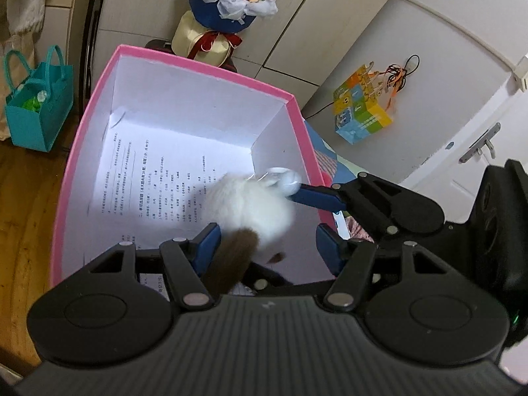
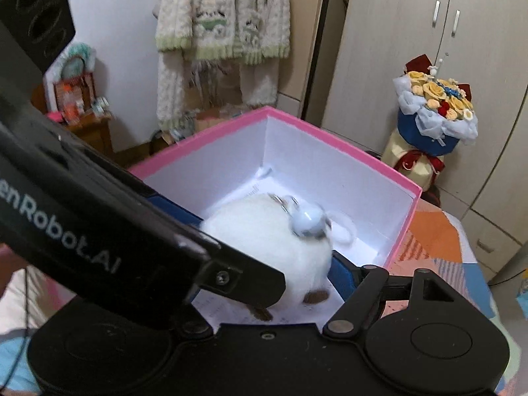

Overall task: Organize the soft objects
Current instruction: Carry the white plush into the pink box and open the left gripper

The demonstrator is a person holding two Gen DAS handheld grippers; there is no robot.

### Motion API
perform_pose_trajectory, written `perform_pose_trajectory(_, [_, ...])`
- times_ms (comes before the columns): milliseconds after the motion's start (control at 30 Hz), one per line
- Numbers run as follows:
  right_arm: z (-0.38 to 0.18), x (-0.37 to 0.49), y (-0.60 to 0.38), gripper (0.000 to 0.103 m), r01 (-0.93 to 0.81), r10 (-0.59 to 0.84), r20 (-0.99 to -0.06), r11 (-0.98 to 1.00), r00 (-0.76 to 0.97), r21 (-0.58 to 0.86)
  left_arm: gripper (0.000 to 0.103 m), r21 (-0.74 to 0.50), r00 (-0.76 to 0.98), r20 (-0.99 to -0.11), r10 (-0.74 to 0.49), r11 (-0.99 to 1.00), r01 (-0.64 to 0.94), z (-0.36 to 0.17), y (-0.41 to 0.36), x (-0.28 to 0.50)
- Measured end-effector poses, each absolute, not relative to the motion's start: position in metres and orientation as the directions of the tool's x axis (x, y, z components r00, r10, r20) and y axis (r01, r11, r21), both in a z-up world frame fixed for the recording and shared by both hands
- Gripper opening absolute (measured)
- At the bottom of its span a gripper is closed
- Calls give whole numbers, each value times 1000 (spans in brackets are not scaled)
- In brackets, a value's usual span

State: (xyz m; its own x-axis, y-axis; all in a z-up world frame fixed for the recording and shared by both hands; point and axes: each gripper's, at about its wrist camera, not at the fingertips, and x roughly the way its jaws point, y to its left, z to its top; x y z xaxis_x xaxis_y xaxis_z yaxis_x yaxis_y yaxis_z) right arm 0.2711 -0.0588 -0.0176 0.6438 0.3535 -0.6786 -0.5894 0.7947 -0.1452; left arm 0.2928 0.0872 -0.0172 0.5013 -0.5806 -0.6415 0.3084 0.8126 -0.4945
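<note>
A white plush toy (image 1: 254, 206) with a brown tail and a small bell hangs blurred inside the pink box (image 1: 204, 66), above a printed sheet (image 1: 155, 178) on the box floor. My left gripper (image 1: 267, 247) is open, its blue fingers wide apart on either side of the toy's tail end. The right gripper's blue finger (image 1: 316, 198) reaches in from the right by the bell. In the right wrist view the toy (image 2: 264, 241) sits between the right gripper's fingers (image 2: 343, 274); the left gripper's body hides the left finger.
A flower bouquet (image 1: 231, 3) stands behind the box, by white cupboards. A teal bag (image 1: 38, 109) sits on the wooden floor at left. A colourful carton (image 1: 361, 105) lies at right. A patterned bedspread (image 2: 439, 247) lies under the box.
</note>
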Motion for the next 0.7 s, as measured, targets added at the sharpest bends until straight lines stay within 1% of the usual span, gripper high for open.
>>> perform_pose_trajectory(100, [-22,269,-52,80,-582,318,-676,788,664,-201,62,-503,511,-635,-579,812,295,-18,88,293])
perform_pose_trajectory(200, [-19,263,-51,81,-575,306,-667,787,680,-225,62,-462,557,-625,-547,834,300,-11,90,286])
perform_pose_trajectory(333, [-9,250,-53,82,-579,320,-655,784,685,-223,64,-419,602,-607,-518,853,311,3,99,271])
perform_pose_trajectory(500, [7,226,-60,82,-569,330,-632,794,701,-216,65,-342,634,-598,-490,872,350,18,102,246])
perform_pose_trajectory(700, [23,196,-72,83,-548,339,-613,815,714,-187,67,-285,661,-558,-502,864,416,39,100,206])
